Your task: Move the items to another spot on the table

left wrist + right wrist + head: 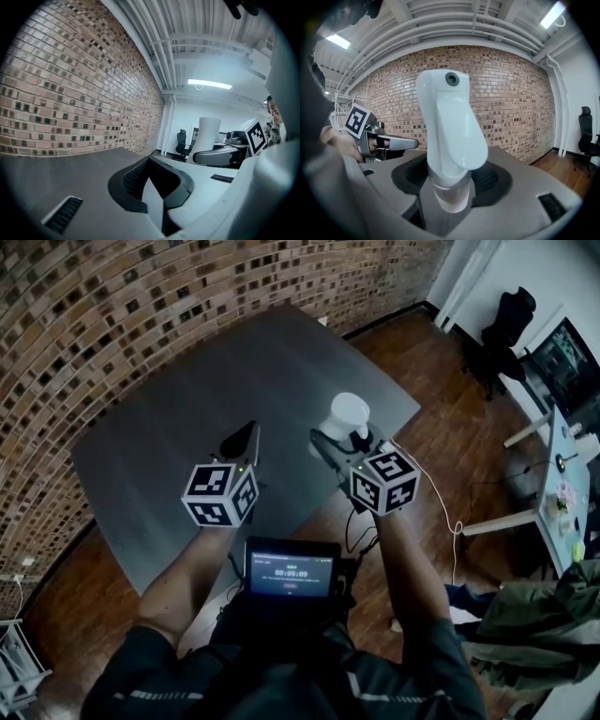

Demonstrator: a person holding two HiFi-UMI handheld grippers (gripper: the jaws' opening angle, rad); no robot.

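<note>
A white bottle with a tall spout-shaped head (349, 414) stands upright over the right part of the grey table (187, 427). My right gripper (339, 441) is shut on its neck; in the right gripper view the bottle (450, 122) fills the middle, with the right gripper (449, 182) closed on both sides of it. I cannot tell whether its base touches the table. The left gripper (240, 439) hovers a little to the left of the bottle, shut and holding nothing (157, 187). From the left gripper view the bottle (206, 136) shows at the right.
A curved brick wall (141, 306) runs behind the table. Wooden floor (441, 427) lies to the right, with a black office chair (506, 329), a white desk (562, 484) and a white cable (433, 493). A small screen (291, 570) sits on the person's chest.
</note>
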